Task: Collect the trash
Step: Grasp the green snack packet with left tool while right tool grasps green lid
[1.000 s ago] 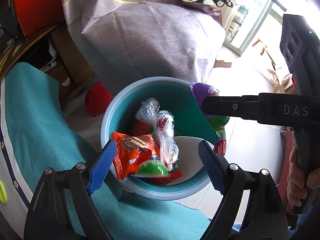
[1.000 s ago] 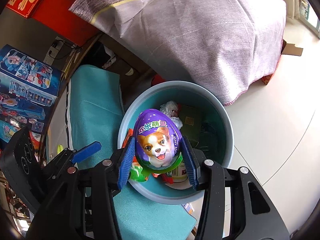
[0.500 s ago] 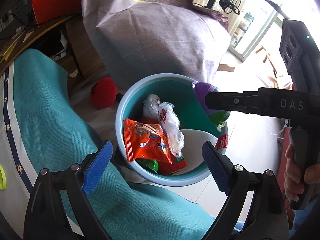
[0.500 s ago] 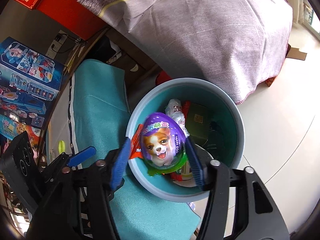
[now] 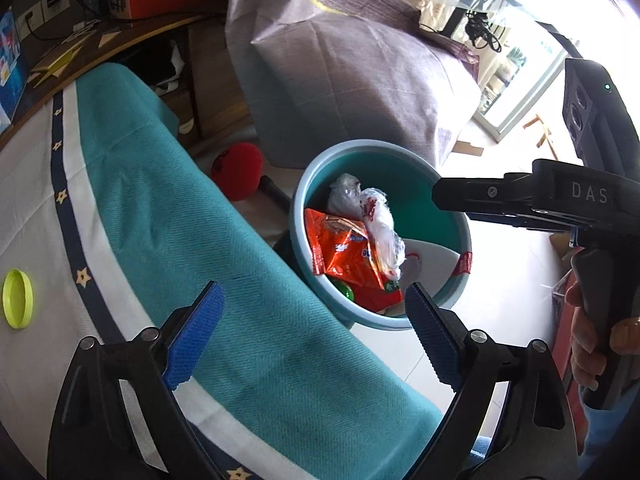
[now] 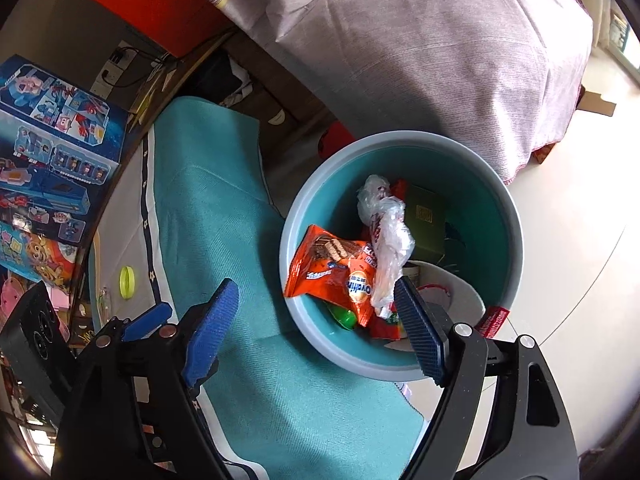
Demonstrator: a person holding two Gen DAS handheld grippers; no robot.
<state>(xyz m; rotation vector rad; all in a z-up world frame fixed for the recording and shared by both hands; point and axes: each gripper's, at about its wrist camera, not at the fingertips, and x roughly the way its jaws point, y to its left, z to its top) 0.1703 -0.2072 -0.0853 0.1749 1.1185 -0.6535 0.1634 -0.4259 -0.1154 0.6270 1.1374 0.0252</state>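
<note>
A light blue bin (image 5: 301, 216) (image 6: 516, 240) stands on the floor beside a teal cloth (image 5: 168, 216) (image 6: 200, 216). Inside lie an orange snack wrapper (image 5: 344, 250) (image 6: 332, 268), a crumpled clear plastic bag (image 5: 376, 216) (image 6: 386, 236), a green piece (image 6: 343, 315) and a dark green box (image 6: 426, 216). My left gripper (image 5: 314, 340) hovers open over the cloth's edge, nothing between its blue pads. My right gripper (image 6: 316, 332) (image 5: 452, 204) is above the bin's near rim; its jaws are opening and empty. The purple egg toy is out of sight.
A yellow-green lid (image 5: 18, 298) (image 6: 127, 282) lies on the white cloth at the left. A red object (image 5: 238, 170) sits on the floor behind the bin, below a grey-draped piece of furniture (image 6: 440, 60). Toy boxes (image 6: 48, 152) stand at the left. A hand (image 5: 592, 344) grips the right handle.
The right gripper let go of the purple egg toy, which dropped from view, and its jaws spread. The orange wrapper settled into the bin. Both grippers drew back toward the cloth.
</note>
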